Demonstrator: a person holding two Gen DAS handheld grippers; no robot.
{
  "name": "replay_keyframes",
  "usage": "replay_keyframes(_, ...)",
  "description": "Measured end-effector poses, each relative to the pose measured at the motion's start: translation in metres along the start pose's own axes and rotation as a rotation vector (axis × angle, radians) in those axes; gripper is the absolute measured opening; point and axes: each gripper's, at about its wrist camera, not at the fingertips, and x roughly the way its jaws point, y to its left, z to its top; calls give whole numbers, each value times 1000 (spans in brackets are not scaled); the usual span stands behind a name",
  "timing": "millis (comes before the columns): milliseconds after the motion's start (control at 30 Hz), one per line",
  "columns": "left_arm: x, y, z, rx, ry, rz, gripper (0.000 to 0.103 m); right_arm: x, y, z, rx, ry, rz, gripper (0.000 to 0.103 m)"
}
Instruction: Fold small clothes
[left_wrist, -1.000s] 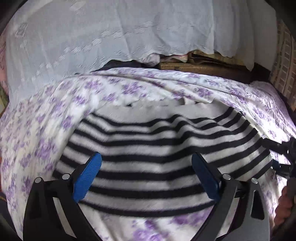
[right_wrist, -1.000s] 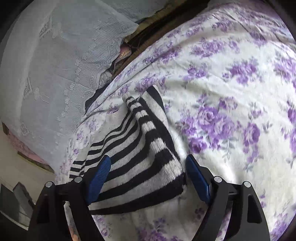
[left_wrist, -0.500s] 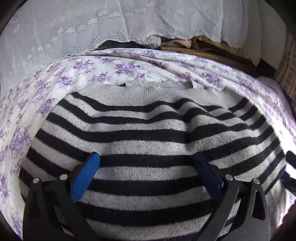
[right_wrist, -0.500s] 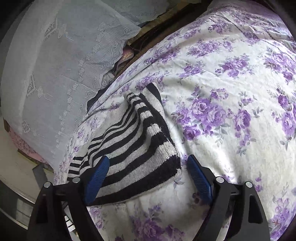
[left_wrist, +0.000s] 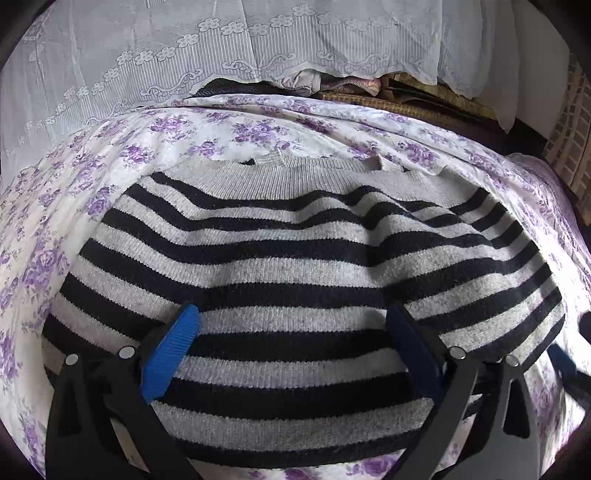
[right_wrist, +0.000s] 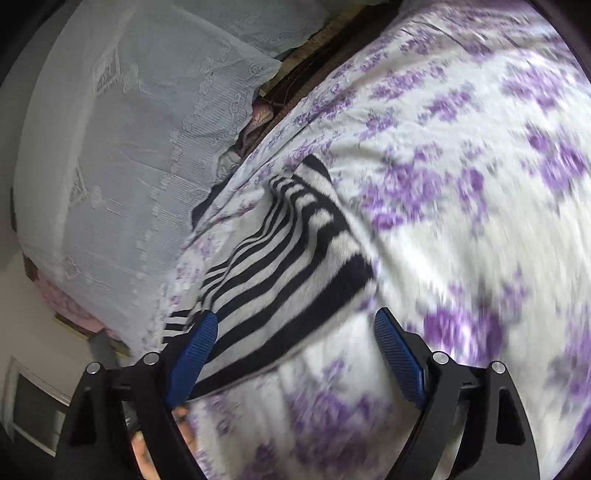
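A grey and black striped knit sweater (left_wrist: 295, 266) lies flat on a bed sheet with purple flowers (left_wrist: 110, 155). My left gripper (left_wrist: 293, 325) hovers close over the sweater's near half, jaws wide apart, blue pads touching nothing. In the right wrist view the same sweater (right_wrist: 291, 254) lies left of centre, folded into a narrow strip. My right gripper (right_wrist: 295, 328) stands open just off its near right corner, with the sweater's dark hem between the fingers but not pinched. The right wrist picture is blurred.
A white lace curtain (left_wrist: 221, 48) hangs behind the bed. Dark bundled fabrics and a woven mat (left_wrist: 406, 103) lie at the bed's far edge. The flowered sheet (right_wrist: 461, 184) stretches wide to the sweater's right. A person's hand (right_wrist: 181, 424) shows under the right gripper.
The left gripper sank towards the sweater, which now fills more of its view. The right gripper slid away along the sheet, so the sweater's corner sits farther left between its fingers.
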Motion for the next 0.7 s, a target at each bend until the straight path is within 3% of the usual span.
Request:
replay_keyframes(100, 1, -1, 0, 3, 3, 4, 99, -5, -1, -8, 69, 2, 37, 87)
replay_keyframes(300, 1, -2, 0, 6, 4, 9, 99, 30, 6, 19, 168, -4, -94, 90)
replay_keyframes(367, 1, -2, 0, 6, 4, 10, 99, 44, 13, 26, 157, -25, -150, 91)
replay_keyframes(500, 2, -2, 0, 6, 5, 11, 99, 65, 34, 25, 50, -157, -280, 90)
replay_keyframes(600, 3, -2, 1, 8, 8, 14, 99, 71, 41, 14, -62, -222, -352, 79)
replay_keyframes(633, 3, -2, 1, 8, 9, 16, 99, 67, 40, 17, -51, -230, -328, 72)
replay_keyframes(700, 3, -1, 1, 6, 10, 14, 99, 63, 27, 21, -2, -235, -300, 46)
